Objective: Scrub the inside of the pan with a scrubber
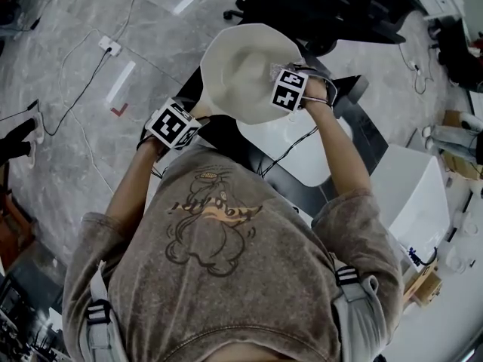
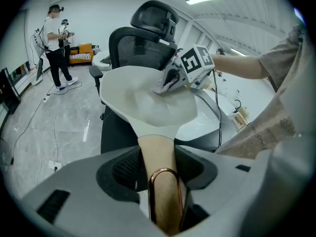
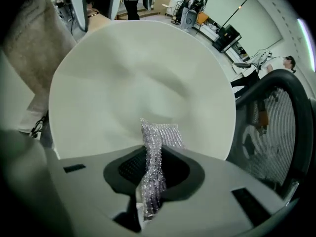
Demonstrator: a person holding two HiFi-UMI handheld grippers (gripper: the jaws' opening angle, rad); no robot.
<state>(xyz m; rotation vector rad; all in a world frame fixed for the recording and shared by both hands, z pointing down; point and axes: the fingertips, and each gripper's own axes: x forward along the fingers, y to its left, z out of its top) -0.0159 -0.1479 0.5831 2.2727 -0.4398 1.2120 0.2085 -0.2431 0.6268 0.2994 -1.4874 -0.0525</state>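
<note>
A cream-white pan [image 1: 243, 70] is held up in the air, tilted, its inside facing my right gripper. My left gripper [image 2: 159, 168] is shut on the pan's tan handle [image 2: 158, 154], which has a copper hanging loop [image 2: 165, 191]. My right gripper [image 3: 153, 174] is shut on a silvery mesh scrubber [image 3: 154, 154]. The scrubber's free end rests against the inside of the pan [image 3: 143, 83] near its lower rim. From the left gripper view the scrubber [image 2: 164, 84] touches the pan's far inner side. Marker cubes show both grippers in the head view, left [image 1: 173, 124] and right [image 1: 290, 89].
A black mesh office chair [image 2: 143, 38] stands just beyond the pan. A white table [image 1: 302, 145] lies under my right arm, with cables on it. People [image 2: 55, 46] stand far off across the grey floor.
</note>
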